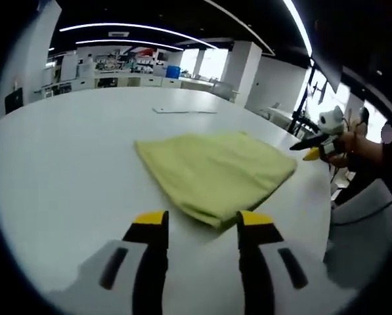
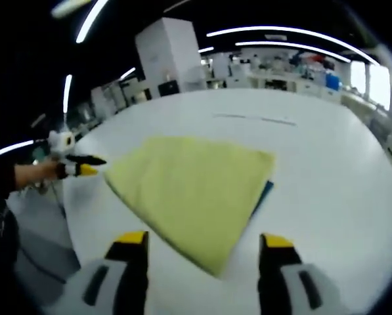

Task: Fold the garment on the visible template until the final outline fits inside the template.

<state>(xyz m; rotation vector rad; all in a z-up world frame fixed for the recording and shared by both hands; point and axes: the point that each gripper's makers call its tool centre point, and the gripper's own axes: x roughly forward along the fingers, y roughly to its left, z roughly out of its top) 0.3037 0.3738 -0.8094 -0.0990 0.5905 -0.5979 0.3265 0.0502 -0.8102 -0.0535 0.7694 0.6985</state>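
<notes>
A folded yellow garment [image 1: 215, 174] lies flat on a large white table [image 1: 71, 151], and no gripper touches it. In the left gripper view, the left gripper [image 1: 202, 226] hangs just above the table with its two jaws spread apart and nothing between them; the nearest folded corner of the garment lies just ahead of the gap between the yellow fingertips [image 1: 151, 218]. In the right gripper view, the right gripper [image 2: 205, 244] is also released, its jaws wide apart, and the pointed near corner of the garment [image 2: 192, 190] reaches down between them without contact. The cloth looks soft and matt, with a thick rounded fold along its near edges, and its outline is roughly four-sided. A thin blue edge [image 2: 264, 194] shows under the right side of the garment in the right gripper view; I cannot tell whether this is the template. The table surface is smooth and slightly glossy. The jaws are black with yellow tips.
</notes>
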